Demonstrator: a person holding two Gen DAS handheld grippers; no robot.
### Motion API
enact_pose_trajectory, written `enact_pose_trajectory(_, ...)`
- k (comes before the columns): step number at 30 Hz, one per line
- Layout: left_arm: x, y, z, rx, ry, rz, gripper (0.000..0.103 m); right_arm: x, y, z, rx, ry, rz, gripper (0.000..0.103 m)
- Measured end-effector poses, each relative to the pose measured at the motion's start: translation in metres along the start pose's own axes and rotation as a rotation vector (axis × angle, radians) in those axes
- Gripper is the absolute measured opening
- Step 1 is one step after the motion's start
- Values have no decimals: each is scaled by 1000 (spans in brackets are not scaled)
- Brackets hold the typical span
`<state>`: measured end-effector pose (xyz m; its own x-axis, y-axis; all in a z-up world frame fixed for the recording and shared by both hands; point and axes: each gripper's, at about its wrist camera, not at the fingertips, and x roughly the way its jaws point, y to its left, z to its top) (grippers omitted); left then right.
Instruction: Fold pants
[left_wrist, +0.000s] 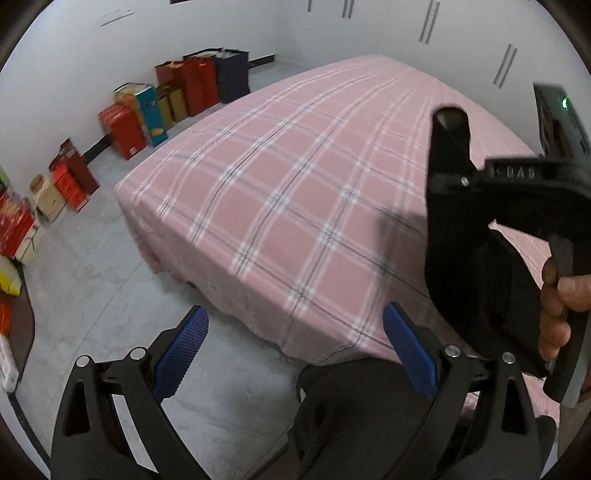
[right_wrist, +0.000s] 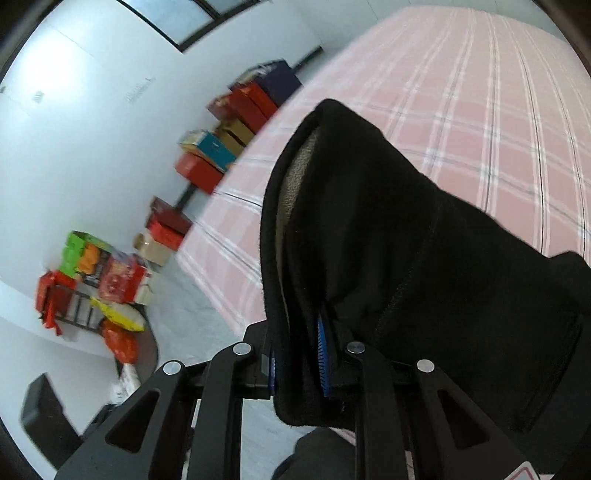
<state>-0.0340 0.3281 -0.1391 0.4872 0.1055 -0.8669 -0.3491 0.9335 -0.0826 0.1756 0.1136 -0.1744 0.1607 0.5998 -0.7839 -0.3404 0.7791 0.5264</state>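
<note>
The black pants (right_wrist: 424, 266) with a pale fleecy lining hang from my right gripper (right_wrist: 297, 363), which is shut on a thick fold of them, above the near edge of the bed. In the left wrist view the pants (left_wrist: 476, 288) hang at the right below the right gripper's body (left_wrist: 517, 184), held by a hand. My left gripper (left_wrist: 295, 354) is open and empty, its blue pads (left_wrist: 181, 354) wide apart, above the bed's near corner. Black cloth (left_wrist: 354, 406) shows low between its fingers; I cannot tell whether it is part of the pants.
A bed with a pink plaid sheet (left_wrist: 295, 184) fills the middle and also shows in the right wrist view (right_wrist: 480, 110). Several red, teal and dark boxes (left_wrist: 177, 99) line the white wall on the left. Grey floor (left_wrist: 92, 277) lies between bed and boxes.
</note>
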Motion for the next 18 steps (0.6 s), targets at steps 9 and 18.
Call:
enact_pose_trajectory(9,-2,-52,4,53,-11,-93,93,-189,-168,-68,192,-233,-54,16)
enact_pose_trajectory(18,2,-175,-8,247,26,-202,93,-173,-347,-207,607,-144,-95,26)
